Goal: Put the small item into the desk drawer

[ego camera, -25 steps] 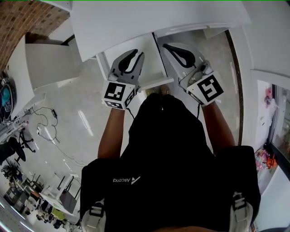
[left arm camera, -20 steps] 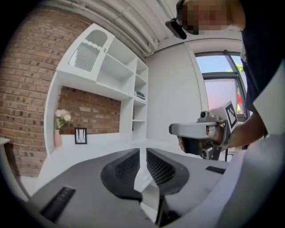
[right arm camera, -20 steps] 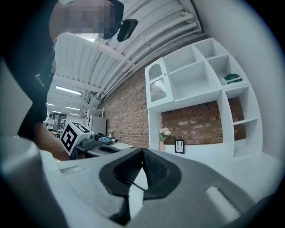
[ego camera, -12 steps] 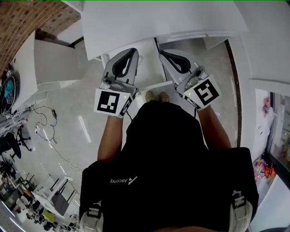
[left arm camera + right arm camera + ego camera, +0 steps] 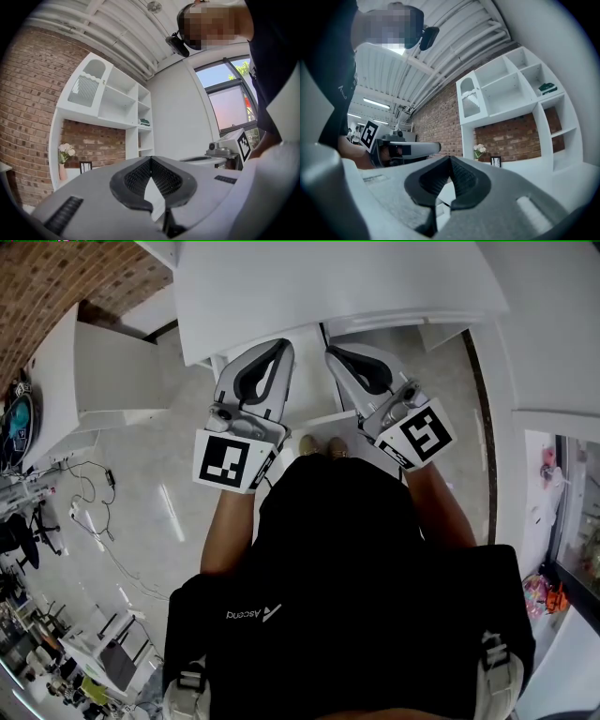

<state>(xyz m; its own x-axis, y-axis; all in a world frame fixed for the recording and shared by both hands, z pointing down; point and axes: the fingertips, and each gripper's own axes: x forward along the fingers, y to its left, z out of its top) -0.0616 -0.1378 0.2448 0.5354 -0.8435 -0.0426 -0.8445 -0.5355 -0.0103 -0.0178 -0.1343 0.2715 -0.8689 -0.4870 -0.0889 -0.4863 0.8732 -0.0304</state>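
Left grey two-jaw tool just closed tip to tip on nothing, right grey tool pinched shut and empty, both held level near the white tabletop, white desk drawer between them, small item out of sight

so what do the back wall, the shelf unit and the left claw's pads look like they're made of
wall: exposed reddish brick, matte, mortar lines show. shelf unit: smooth white boards, likely painted wood or laminate; can't tell which. left claw pads: matte black with fine ribbing, probably rubber or soft plastic, set in a pale grey, plastic-looking shell.
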